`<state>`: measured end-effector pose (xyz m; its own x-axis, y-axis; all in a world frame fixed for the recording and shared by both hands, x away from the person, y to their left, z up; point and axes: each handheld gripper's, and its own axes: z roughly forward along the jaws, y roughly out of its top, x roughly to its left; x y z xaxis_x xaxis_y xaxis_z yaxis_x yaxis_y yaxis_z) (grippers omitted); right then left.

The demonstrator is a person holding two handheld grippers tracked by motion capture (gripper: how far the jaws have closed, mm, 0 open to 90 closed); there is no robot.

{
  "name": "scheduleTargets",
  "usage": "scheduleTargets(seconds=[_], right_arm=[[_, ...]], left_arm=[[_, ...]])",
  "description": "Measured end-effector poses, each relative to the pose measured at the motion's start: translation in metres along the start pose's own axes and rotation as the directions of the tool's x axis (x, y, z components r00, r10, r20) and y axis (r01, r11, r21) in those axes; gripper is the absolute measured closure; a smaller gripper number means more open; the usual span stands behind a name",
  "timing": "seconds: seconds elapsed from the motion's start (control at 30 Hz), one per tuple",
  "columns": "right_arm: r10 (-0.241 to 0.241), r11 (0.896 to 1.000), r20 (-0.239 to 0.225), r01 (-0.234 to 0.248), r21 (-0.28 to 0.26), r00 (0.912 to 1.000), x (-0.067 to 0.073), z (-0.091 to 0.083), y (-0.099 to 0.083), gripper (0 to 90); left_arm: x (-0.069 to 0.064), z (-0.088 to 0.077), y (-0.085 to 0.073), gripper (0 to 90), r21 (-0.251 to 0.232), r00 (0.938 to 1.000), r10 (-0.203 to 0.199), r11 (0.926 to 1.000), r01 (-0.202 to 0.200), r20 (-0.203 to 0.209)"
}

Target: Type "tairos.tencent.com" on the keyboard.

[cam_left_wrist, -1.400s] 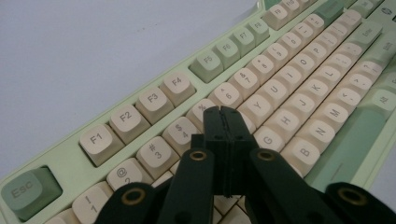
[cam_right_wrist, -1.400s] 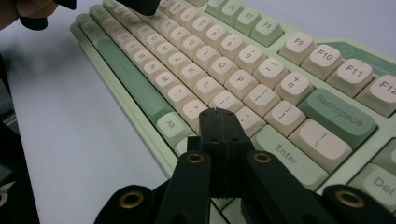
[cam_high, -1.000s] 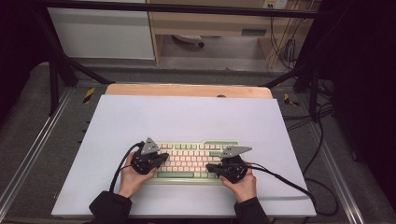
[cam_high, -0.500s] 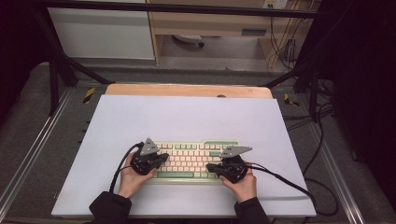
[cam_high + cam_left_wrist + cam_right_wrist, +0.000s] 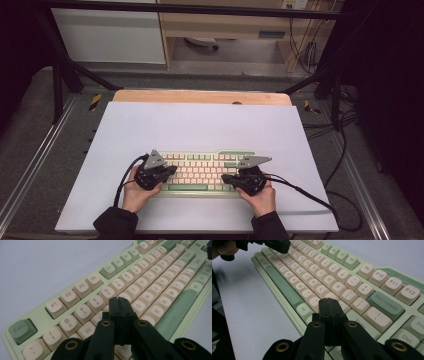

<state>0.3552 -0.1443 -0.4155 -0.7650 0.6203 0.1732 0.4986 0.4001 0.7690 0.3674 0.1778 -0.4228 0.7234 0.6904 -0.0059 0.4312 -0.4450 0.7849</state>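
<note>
A pale green keyboard (image 5: 202, 170) with cream keys lies on the white table sheet near the front. My left gripper (image 5: 172, 170) hovers over its left half, jaws pressed together with nothing between them; in the left gripper view the tips (image 5: 121, 302) sit over the keyboard (image 5: 155, 282) near the R and F keys. My right gripper (image 5: 225, 177) is over the right half, also shut and empty; its tips (image 5: 329, 302) hang above the keyboard (image 5: 332, 277) near the quote and Enter keys. The other hand and its gripper (image 5: 269, 245) show at the far end.
The white sheet (image 5: 200, 127) covers a wooden table whose far edge (image 5: 200, 97) is exposed. Black cables (image 5: 300, 192) trail from both grippers across the sheet. Metal frame rails (image 5: 30, 165) run along both sides.
</note>
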Motion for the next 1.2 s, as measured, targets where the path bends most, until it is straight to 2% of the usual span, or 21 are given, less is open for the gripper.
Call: scheduleTargets(seconds=[0.63,0.83,1.2], right_arm=[[0.002,1.000,0.002,-0.002,-0.017,1.0000,0.003,0.001,0.009,90.0],[-0.010,1.000,0.012,0.010,-0.016,0.9999,0.007,0.008,0.016,90.0],[-0.003,1.000,0.037,0.004,-0.009,0.9993,0.009,0.024,0.027,90.0]], left_arm=[[0.008,-0.019,-0.014,89.6,-0.014,0.9998,-0.018,0.9997,0.018,-0.006],[0.010,-0.025,-0.019,89.6,-0.018,0.9997,-0.023,0.9996,0.023,-0.010],[0.016,-0.034,-0.028,89.7,-0.021,0.9992,-0.037,0.9991,0.036,-0.018]])
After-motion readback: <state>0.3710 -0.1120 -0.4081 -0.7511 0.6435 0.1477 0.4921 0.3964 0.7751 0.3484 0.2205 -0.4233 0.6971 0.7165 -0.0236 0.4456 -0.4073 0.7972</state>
